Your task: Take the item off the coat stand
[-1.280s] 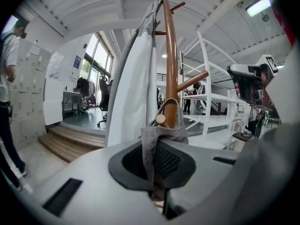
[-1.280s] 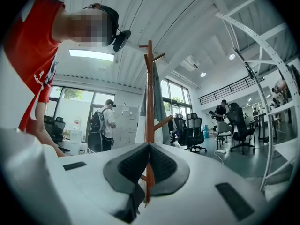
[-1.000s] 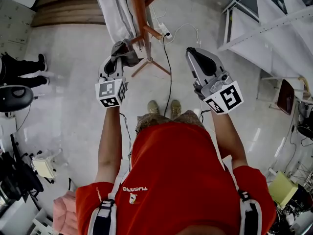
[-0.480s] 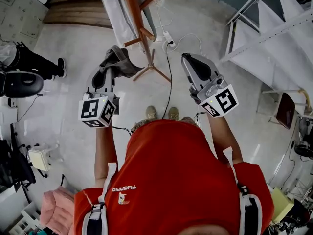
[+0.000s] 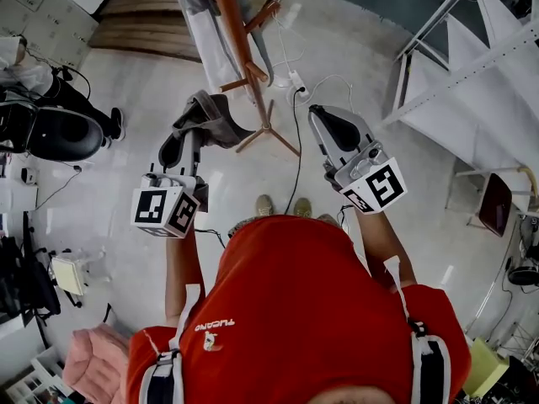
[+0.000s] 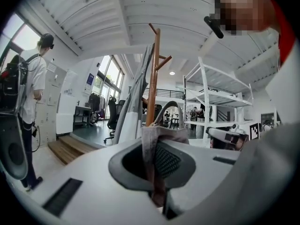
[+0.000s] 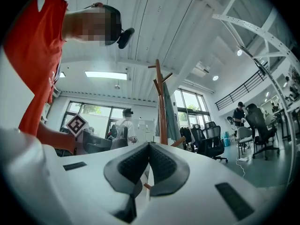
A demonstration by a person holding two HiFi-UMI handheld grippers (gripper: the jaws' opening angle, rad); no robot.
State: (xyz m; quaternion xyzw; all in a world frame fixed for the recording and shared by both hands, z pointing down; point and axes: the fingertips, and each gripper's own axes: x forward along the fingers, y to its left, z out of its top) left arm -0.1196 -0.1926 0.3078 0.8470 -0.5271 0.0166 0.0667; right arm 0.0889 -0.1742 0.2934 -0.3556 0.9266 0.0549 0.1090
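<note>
In the head view my left gripper (image 5: 187, 137) is shut on a grey-brown fabric item (image 5: 212, 116), which hangs off its jaws just left of the wooden coat stand (image 5: 238, 32) and apart from its pegs. A pale grey garment (image 5: 200, 32) still hangs on the stand. The left gripper view shows a strip of the fabric item (image 6: 151, 149) pinched between the pads of my left gripper (image 6: 152, 142), with its loop handle in front of the coat stand (image 6: 153, 78). My right gripper (image 5: 324, 118) is shut and empty to the right of the stand's foot; the right gripper (image 7: 148, 146) has its pads pressed together.
A power strip and cable (image 5: 296, 82) lie on the floor by the stand's legs (image 5: 268, 131). A white metal frame (image 5: 455, 49) rises at the right. A wooden step (image 5: 160, 23) lies behind. A person by an office chair (image 5: 50, 129) is at the left.
My left gripper has drawn back and to the left from the stand, carrying the fabric item clear of the peg. The right gripper has barely moved.
</note>
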